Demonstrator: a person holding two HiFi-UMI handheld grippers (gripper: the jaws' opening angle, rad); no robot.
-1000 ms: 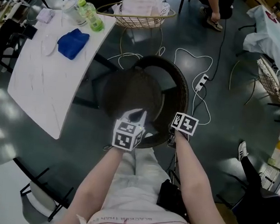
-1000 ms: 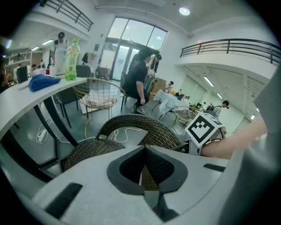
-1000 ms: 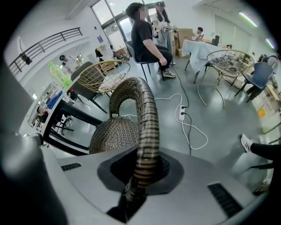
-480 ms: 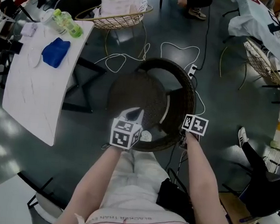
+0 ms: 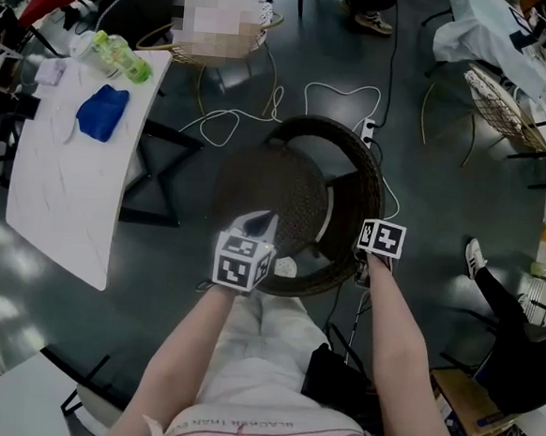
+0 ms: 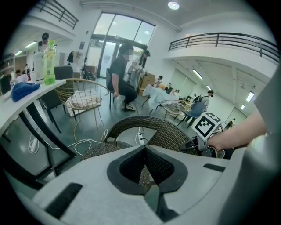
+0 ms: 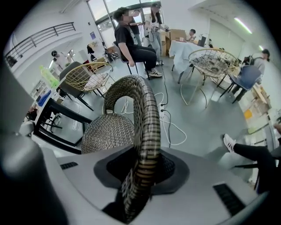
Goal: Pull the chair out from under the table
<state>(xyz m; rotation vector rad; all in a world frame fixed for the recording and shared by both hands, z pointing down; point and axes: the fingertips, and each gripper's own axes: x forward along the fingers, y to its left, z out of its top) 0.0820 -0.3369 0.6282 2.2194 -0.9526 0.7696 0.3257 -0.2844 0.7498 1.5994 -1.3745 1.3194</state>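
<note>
A dark wicker chair (image 5: 265,193) stands on the grey floor, out from under the white table (image 5: 58,195) at the left. My right gripper (image 5: 360,266) straddles the chair's curved back rim (image 7: 147,118). Its jaws have just been opening, and the rim runs between them with a gap on each side. My left gripper (image 5: 263,225) hovers over the front edge of the seat (image 6: 105,149), its tips meeting with nothing held. The left gripper view also shows the right gripper (image 6: 199,143) on the rim.
On the table lie a blue cloth (image 5: 102,112) and a green bottle (image 5: 121,57). White cables and a power strip (image 5: 366,130) trail on the floor behind the chair. Wire basket chairs (image 5: 502,113) stand behind and to the right. A person's shoe (image 5: 475,258) is at the right.
The chair has come away from the table toward me, and the gap between seat and table edge is wider. Both grippers travelled with it.
</note>
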